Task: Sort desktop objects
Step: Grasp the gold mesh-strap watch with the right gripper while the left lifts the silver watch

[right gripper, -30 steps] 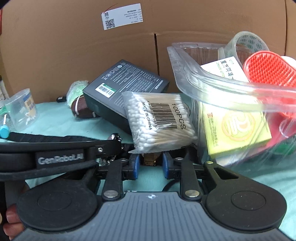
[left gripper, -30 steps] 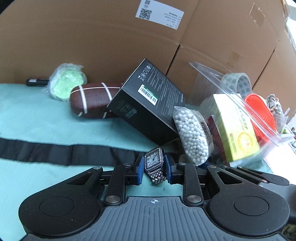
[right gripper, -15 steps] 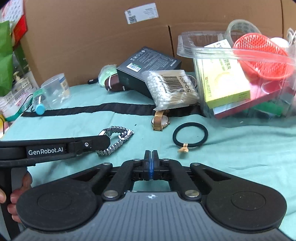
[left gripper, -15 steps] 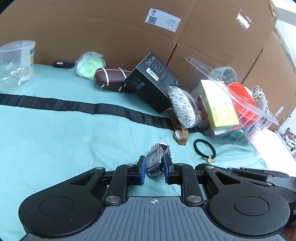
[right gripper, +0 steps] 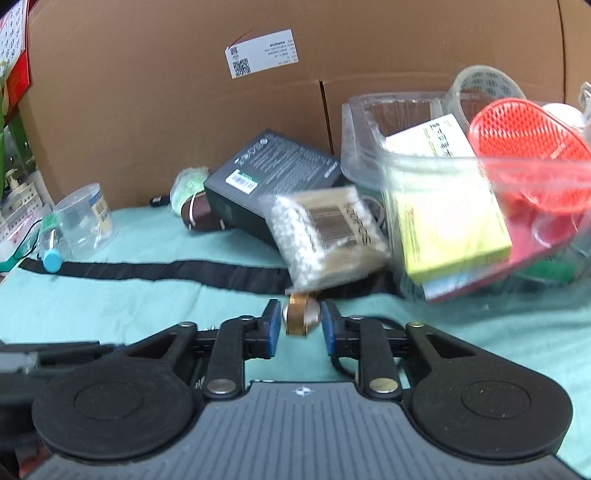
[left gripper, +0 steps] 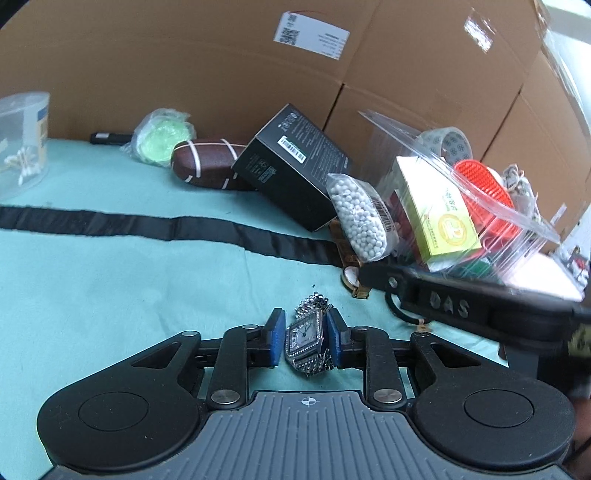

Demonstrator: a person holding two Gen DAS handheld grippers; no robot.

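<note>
Two low wrist views, probably overlapping.

Light's pretty even and soft across my cloth (left gripper: 110, 288), nothing dim; brightest bit is top right in my left view, washed-out white like a window; there's a glare patch on the cardboard (left gripper: 476, 29) up there and shiny streaks on the clear tub (left gripper: 517, 214); shadows under stuff are faint; left view is sharp, the silver watch (left gripper: 304, 338) crisp; right view is smeared with motion blur, the swab bag (right gripper: 328, 240) barcode unreadable, gold watch (right gripper: 301, 315) soft; both views bend hard at the edges, dark corners too.
</note>
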